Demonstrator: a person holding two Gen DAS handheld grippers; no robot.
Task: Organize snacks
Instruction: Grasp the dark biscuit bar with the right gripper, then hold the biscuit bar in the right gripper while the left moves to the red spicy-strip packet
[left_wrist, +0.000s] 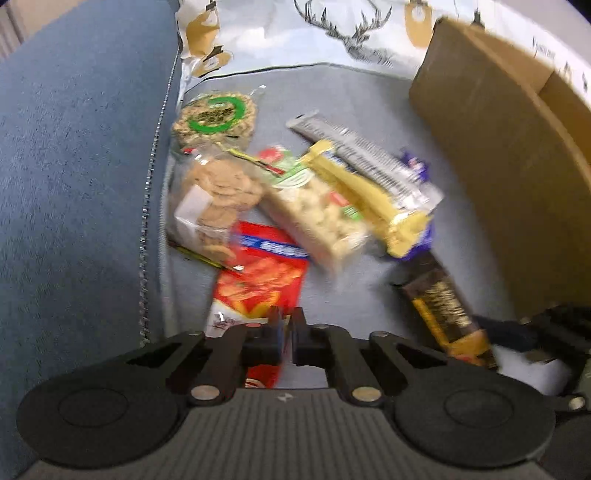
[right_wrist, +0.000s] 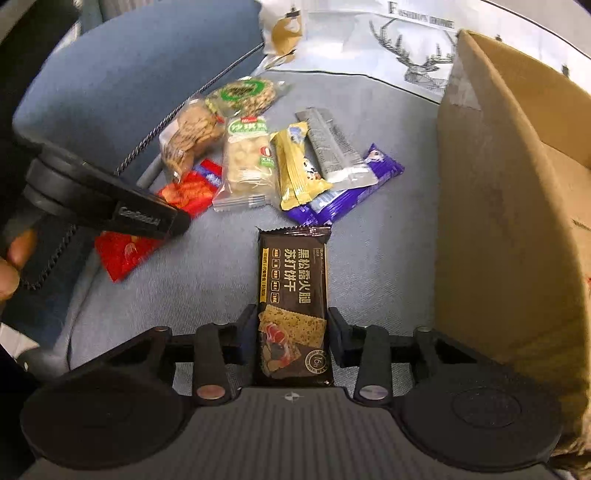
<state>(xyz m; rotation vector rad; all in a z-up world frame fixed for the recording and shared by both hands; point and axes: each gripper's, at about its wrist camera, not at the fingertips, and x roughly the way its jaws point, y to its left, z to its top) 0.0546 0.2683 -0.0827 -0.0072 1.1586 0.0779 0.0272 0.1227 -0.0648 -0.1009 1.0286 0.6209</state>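
Snacks (right_wrist: 258, 162) are heaped on a grey-blue sofa seat (right_wrist: 207, 273) beside a cardboard box (right_wrist: 498, 221); "FASHION HOME" is printed on the deer-patterned cushion (right_wrist: 406, 48). A dark cracker packet (right_wrist: 293, 295), lettered in Chinese, is clamped in the right gripper (right_wrist: 291, 332). The left gripper (left_wrist: 286, 332) is pinched together on a red packet (left_wrist: 258, 280).

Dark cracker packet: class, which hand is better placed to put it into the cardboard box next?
Right. The right gripper has its fingers against both sides of the dark cracker packet, and the cardboard box stands beside it. The left gripper is shut over the red packet, farther from the box.
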